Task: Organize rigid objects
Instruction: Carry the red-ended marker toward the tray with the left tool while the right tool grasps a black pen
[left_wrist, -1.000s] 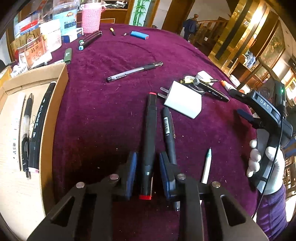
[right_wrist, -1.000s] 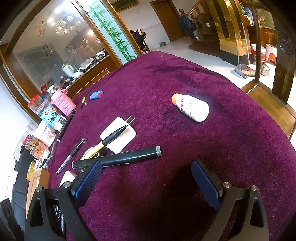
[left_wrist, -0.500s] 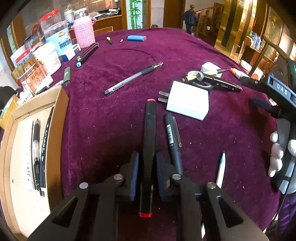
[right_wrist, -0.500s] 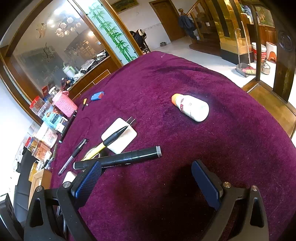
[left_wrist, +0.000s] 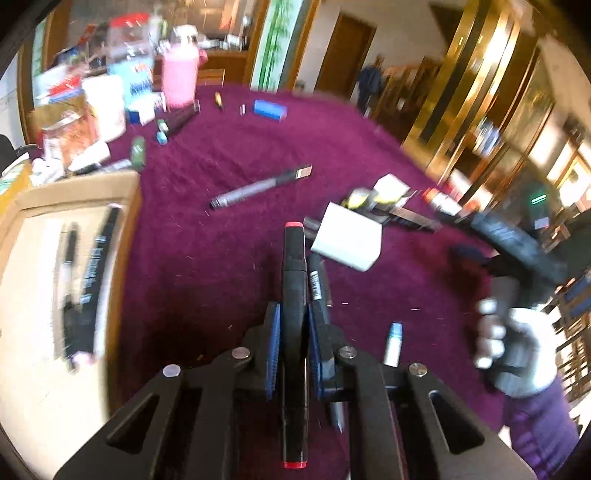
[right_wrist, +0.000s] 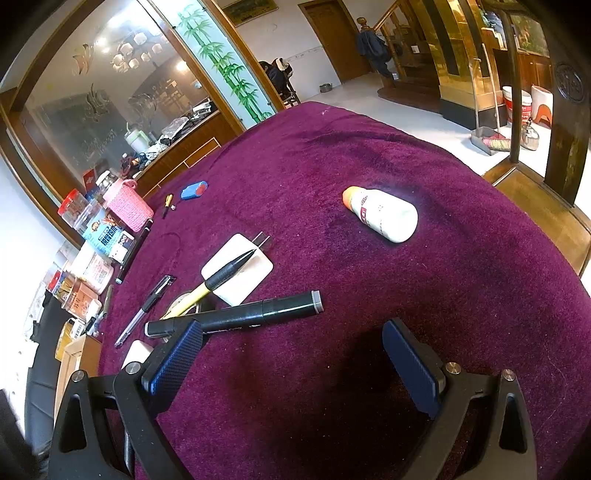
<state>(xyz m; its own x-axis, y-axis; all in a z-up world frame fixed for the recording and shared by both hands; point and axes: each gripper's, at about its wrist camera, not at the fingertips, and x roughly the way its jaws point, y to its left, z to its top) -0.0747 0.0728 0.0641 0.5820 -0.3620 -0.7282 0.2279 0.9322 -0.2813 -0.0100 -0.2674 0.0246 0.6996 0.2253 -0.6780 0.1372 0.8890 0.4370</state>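
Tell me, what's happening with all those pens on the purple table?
A person is tidying up. The left gripper is shut on a black marker with red ends, beside a cardboard box that already holds pens. The right gripper is open and empty, above the purple cloth.

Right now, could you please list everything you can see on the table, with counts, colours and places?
Marker: 1, black, red ends, between left fingers.
Marker: 1, black, grey cap, near right gripper.
Charger: 1, white, mid-table.
Pencil: 1, black-yellow, across charger.
Bottle: 1, white, orange cap, lying apart.
Box: 1, cardboard, left edge, pens inside.
Lighter: 1, blue, far side.
Left gripper: shut on marker.
Right gripper: open, empty.
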